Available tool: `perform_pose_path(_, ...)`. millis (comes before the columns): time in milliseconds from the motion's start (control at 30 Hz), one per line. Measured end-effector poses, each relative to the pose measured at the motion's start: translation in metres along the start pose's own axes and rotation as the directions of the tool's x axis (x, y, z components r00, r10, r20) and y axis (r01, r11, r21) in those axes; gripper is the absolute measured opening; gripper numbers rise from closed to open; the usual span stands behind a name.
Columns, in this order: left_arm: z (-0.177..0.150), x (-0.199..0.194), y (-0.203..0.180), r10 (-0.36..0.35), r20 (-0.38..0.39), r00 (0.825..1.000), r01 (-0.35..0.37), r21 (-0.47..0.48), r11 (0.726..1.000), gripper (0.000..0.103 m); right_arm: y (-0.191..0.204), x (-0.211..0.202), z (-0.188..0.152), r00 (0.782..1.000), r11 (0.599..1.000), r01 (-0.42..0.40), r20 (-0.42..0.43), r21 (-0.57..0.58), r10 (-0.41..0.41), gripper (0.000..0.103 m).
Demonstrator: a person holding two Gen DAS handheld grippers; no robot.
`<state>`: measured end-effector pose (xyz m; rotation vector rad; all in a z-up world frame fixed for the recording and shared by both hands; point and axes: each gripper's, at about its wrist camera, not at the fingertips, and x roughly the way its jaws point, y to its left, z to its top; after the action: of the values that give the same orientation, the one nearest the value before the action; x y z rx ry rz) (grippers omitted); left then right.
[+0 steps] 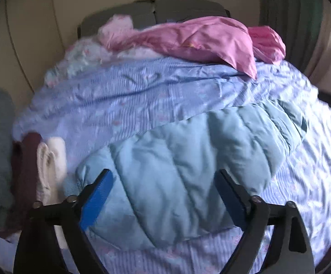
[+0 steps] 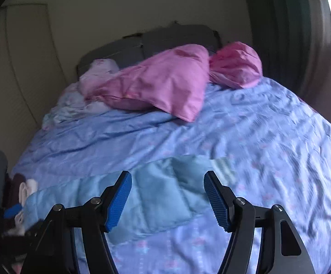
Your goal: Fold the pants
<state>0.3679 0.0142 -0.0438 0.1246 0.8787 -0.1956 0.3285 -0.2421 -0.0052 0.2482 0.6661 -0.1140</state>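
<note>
Light blue quilted pants lie folded on the blue patterned bedspread, running from lower left to upper right in the left wrist view. My left gripper hovers above their near half, open, with nothing between its blue pads. In the right wrist view the pants lie across the lower middle, a striped band at their right end. My right gripper hangs over them, open and empty.
Folded maroon and white clothes sit at the bed's left edge. Pink pillows and pale bedding lie by the grey headboard. A wall is to the left, and a green curtain and window to the right.
</note>
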Motion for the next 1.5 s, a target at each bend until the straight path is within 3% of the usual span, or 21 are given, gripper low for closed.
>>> perform_pose_path(33,0.000,0.007,0.011,-0.022,-0.015,1.000,0.022,-0.045,0.999,0.072,0.006,0.004,-0.002,1.000,1.000,-0.005,-0.011,-0.001,0.005,0.067)
perform_pose_path(233,-0.006,0.042,0.050,-0.048,-0.083,0.995,0.031,-0.200,0.979,0.049,0.014,0.029,-0.019,0.993,0.994,-0.020,-0.110,0.108,0.032,0.067)
perform_pose_path(400,-0.014,0.071,0.066,-0.072,-0.142,0.987,0.029,-0.288,0.957,0.047,0.026,0.042,-0.029,0.990,0.998,0.013,-0.138,0.056,-0.006,0.067)
perform_pose_path(500,-0.017,0.079,0.064,-0.054,-0.153,0.987,0.010,-0.275,0.961,0.048,0.032,0.045,-0.034,0.988,0.999,0.013,-0.156,0.029,-0.009,0.067)
perform_pose_path(667,-0.018,0.085,0.066,-0.060,-0.163,0.985,0.012,-0.277,0.961,0.048,0.048,0.036,-0.051,0.974,0.995,-0.083,-0.217,-0.048,0.071,0.067)
perform_pose_path(800,-0.018,0.086,0.063,-0.045,-0.168,0.985,0.001,-0.256,0.967,0.048,0.082,0.021,-0.083,0.929,0.937,-0.279,-0.305,-0.211,0.208,0.066)
perform_pose_path(933,-0.020,0.080,0.064,-0.042,-0.164,0.985,0.001,-0.243,0.970,0.048,0.121,0.021,-0.118,0.850,0.837,-0.453,-0.430,-0.307,0.303,0.059)
perform_pose_path(1000,-0.023,0.075,0.066,-0.046,-0.155,0.987,0.008,-0.239,0.971,0.048,0.132,0.026,-0.127,0.839,0.816,-0.473,-0.454,-0.333,0.301,0.049)
perform_pose_path(1100,-0.028,0.059,0.067,-0.055,-0.137,0.989,0.023,-0.227,0.974,0.047,0.137,0.042,-0.132,0.821,0.814,-0.491,-0.479,-0.311,0.312,0.047)
perform_pose_path(1200,-0.041,0.034,0.060,-0.057,-0.093,0.994,0.042,-0.151,0.988,0.062,0.137,0.054,-0.138,0.781,0.811,-0.523,-0.528,-0.261,0.333,0.047)
perform_pose_path(1267,-0.052,0.025,0.058,-0.048,-0.076,0.996,0.038,-0.121,0.992,0.064,0.137,0.057,-0.143,0.776,0.806,-0.526,-0.541,-0.271,0.325,0.047)
perform_pose_path(1500,-0.072,0.040,0.072,-0.069,-0.107,0.992,0.052,-0.158,0.986,0.062,0.147,0.061,-0.151,0.821,0.787,-0.502,-0.485,-0.358,0.303,0.046)
